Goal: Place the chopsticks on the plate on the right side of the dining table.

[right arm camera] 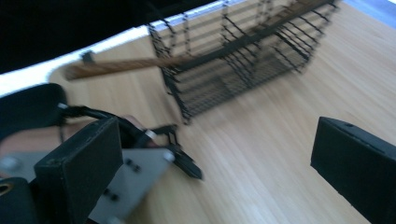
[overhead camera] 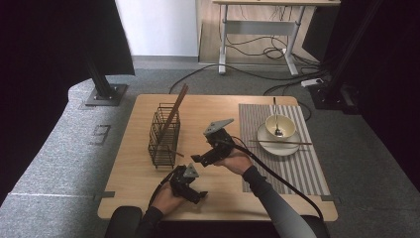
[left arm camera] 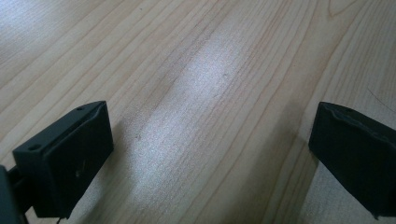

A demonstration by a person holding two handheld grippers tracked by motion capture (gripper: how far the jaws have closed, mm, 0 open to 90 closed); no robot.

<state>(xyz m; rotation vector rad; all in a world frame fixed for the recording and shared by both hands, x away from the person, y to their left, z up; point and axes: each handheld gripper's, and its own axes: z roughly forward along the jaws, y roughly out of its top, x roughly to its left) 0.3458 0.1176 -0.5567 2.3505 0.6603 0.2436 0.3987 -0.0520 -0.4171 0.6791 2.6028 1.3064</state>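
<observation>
Right gripper (overhead camera: 204, 159) wide open, empty, tilted beside black wire basket (overhead camera: 164, 135); left gripper (overhead camera: 196, 195) open, empty, low over wooden table (overhead camera: 218, 106).

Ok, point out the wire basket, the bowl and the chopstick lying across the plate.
wire basket (overhead camera: 163, 136): high view, its near side wall.
bowl (overhead camera: 286, 126): high view, its right rim.
chopstick (overhead camera: 285, 142): high view, mid-shaft over the plate.

A striped placemat (overhead camera: 292, 158) covers the right part of the wooden bench (overhead camera: 138, 188). On it sits a white plate (overhead camera: 270, 145) carrying a bowl (overhead camera: 286, 124) with a spoon (overhead camera: 276, 119), and a chopstick (overhead camera: 292, 143) lies across the plate's rim.
</observation>
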